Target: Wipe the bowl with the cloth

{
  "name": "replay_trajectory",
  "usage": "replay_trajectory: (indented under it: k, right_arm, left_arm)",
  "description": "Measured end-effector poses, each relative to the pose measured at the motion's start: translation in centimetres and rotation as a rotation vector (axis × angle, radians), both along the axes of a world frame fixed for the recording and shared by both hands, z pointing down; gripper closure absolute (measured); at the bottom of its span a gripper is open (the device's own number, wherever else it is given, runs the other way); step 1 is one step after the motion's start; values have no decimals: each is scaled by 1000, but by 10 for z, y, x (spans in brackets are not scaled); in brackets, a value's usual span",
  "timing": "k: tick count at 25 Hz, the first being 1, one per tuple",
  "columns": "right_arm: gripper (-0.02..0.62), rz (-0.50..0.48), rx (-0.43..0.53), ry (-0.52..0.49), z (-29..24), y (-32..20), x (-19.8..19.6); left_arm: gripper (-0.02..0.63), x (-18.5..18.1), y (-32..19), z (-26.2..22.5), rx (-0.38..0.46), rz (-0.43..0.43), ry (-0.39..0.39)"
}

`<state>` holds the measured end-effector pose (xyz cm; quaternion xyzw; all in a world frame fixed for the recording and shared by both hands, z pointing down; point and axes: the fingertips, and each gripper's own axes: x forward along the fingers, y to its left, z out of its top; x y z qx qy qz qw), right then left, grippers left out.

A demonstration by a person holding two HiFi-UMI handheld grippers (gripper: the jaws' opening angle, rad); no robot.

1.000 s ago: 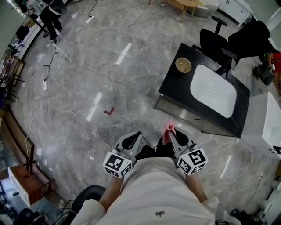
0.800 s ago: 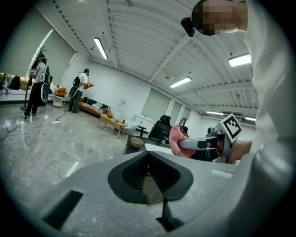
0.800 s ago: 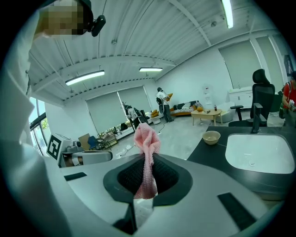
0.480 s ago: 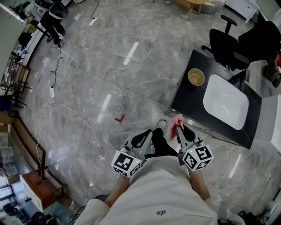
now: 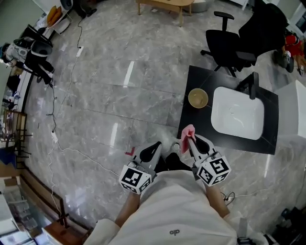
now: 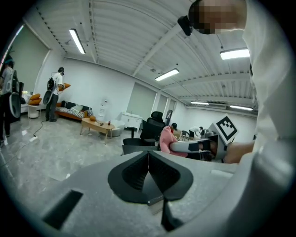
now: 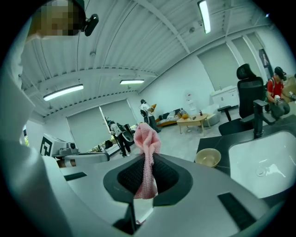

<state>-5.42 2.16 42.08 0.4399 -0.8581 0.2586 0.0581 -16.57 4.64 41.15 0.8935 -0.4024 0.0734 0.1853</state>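
A tan bowl [image 5: 198,98] [image 7: 207,157] stands on the black counter [image 5: 192,115], just left of the white sink [image 5: 237,114]. My right gripper [image 5: 188,137] [image 7: 146,173] is shut on a pink cloth [image 5: 187,134] [image 7: 147,144] that bunches up above its jaws. It hovers at the counter's near edge, short of the bowl. My left gripper [image 5: 154,150] [image 6: 148,167] is shut with nothing in it, held low beside the right one over the floor. The pink cloth [image 6: 167,139] also shows in the left gripper view.
A black office chair [image 5: 233,42] stands behind the counter. A black faucet [image 5: 252,85] rises at the sink's far side. Cables [image 5: 62,117] trail over the grey marble floor at left. A low wooden table [image 5: 165,5] is far back. People stand in the distance.
The counter with the bowl and sink has shifted lower in the head view, so it is nearer. Both grippers hold their grip and their place in front of the body.
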Motion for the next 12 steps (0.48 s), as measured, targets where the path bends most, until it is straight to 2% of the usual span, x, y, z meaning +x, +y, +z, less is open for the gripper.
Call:
replay_trajectory:
  k: [4,7,12]
  right_arm:
    - [568,164,-14,6,2,-19,35]
    - [568,315,-34,13,9,-27,59]
    - [568,534,-21,25,-3,-44,95]
  left_arm:
    - [592,31,-29,10,-26,154,-25]
    - [592,54,-55,21,-56,304,-27]
    - [592,84,-110,34,-155,477,13]
